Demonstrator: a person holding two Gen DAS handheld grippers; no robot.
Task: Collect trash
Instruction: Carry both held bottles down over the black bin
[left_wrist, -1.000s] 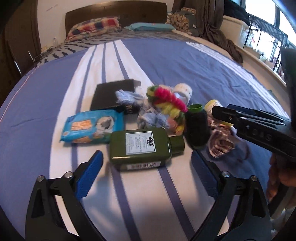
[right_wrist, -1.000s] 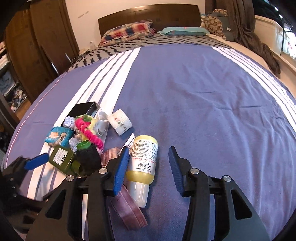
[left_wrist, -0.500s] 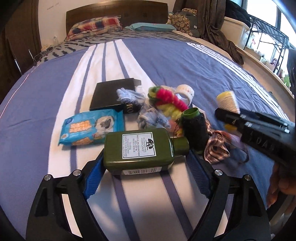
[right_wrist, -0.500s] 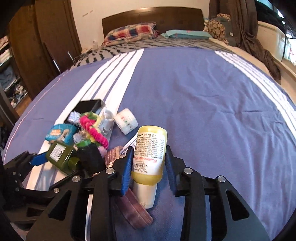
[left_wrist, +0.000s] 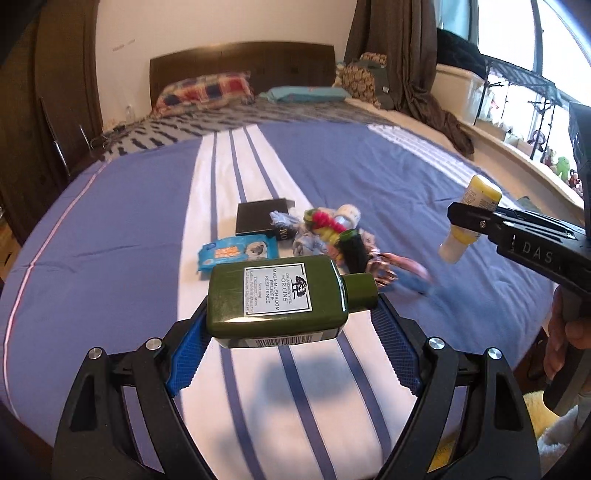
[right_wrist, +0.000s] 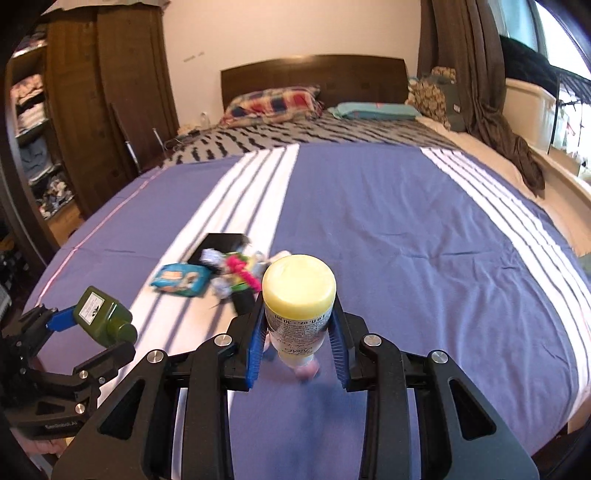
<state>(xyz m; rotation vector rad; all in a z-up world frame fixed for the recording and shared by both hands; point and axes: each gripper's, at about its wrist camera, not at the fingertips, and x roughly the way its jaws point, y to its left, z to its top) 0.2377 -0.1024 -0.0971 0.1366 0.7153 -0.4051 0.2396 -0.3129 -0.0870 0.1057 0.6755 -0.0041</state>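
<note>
Two bottles (left_wrist: 277, 299) between hand-held gripper (left_wrist: 291, 332) pads

Two plastic bottles: one dark green rectangular bottle (left_wrist: 277, 297) between the left jaws, one yellow round bottle (right_wrist: 298, 310) between the right.

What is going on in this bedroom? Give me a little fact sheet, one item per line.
place: bed with a blue striped cover
left gripper: jaws clamped on a green lotion bottle, off the bed
right gripper: jaws clamped on a yellow bottle, off the bed
left on bed: blue wipes pack, black box, black jar, colourful scraps
</note>
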